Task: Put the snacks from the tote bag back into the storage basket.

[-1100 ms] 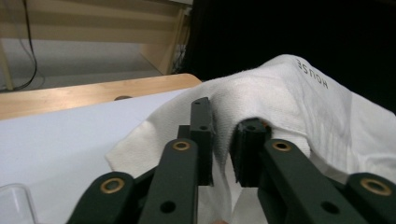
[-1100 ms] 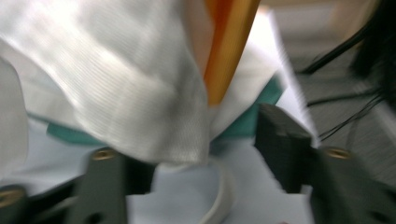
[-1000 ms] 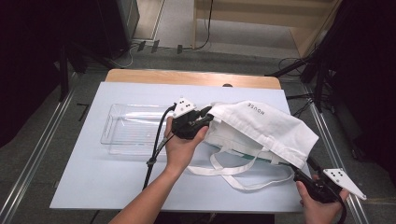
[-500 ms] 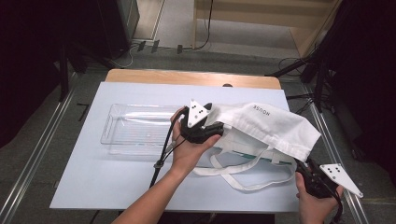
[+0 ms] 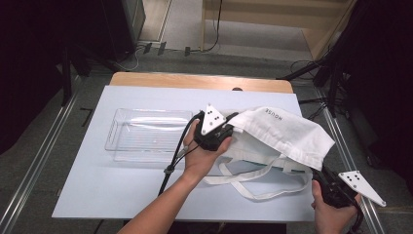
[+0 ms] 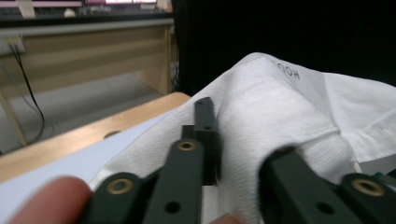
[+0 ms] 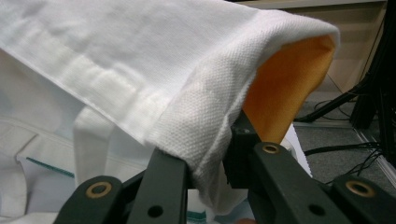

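The white tote bag (image 5: 282, 134) is held up over the worktop (image 5: 97, 180), pinched at its left edge by the left tongs (image 5: 229, 127) and at its right corner by the right tongs (image 7: 219, 172), its long axis stretched between them.

On the table (image 5: 97, 195) before us, a tray (image 5: 146, 134) lies at left and a cloth bag (image 5: 287, 134) at right, its straps (image 5: 253, 183) trailing toward us. Our left gripper (image 5: 229, 127) sits between them at the bag's edge; our right gripper (image 5: 319, 174) meets its near right corner.
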Demonstrator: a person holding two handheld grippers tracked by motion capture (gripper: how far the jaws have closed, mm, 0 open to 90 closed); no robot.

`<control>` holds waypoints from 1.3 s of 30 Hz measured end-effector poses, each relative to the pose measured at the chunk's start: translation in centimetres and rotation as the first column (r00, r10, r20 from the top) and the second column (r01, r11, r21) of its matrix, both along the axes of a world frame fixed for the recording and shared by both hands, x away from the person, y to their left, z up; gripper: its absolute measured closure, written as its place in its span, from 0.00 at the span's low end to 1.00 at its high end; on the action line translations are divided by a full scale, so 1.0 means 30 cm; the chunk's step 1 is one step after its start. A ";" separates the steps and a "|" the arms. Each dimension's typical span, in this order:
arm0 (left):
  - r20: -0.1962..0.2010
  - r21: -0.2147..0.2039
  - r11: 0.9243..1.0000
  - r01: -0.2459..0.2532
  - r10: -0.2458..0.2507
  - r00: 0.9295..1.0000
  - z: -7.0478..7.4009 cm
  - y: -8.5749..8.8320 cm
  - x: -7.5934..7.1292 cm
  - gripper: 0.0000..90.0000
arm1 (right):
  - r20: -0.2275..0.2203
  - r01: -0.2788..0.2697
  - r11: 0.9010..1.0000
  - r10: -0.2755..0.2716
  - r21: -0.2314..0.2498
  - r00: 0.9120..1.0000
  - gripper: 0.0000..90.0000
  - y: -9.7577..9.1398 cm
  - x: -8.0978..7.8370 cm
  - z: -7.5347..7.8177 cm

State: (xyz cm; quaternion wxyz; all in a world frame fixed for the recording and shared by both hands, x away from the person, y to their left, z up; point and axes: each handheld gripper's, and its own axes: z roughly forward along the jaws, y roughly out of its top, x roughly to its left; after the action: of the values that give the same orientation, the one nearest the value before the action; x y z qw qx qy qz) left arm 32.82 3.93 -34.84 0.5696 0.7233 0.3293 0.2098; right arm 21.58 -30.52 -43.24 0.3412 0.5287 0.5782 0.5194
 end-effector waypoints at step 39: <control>-0.329 0.156 0.987 -0.044 0.093 0.940 -0.186 -0.094 0.218 0.97 | 0.027 -0.036 0.996 0.039 -0.079 0.999 0.28 0.148 0.000 0.092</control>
State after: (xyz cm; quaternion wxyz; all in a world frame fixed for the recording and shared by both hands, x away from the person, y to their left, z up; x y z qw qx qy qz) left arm 39.36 1.10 -40.43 0.4430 0.7762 0.4303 0.1268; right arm 21.58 -26.07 -40.49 0.3600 0.4965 0.6030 0.5101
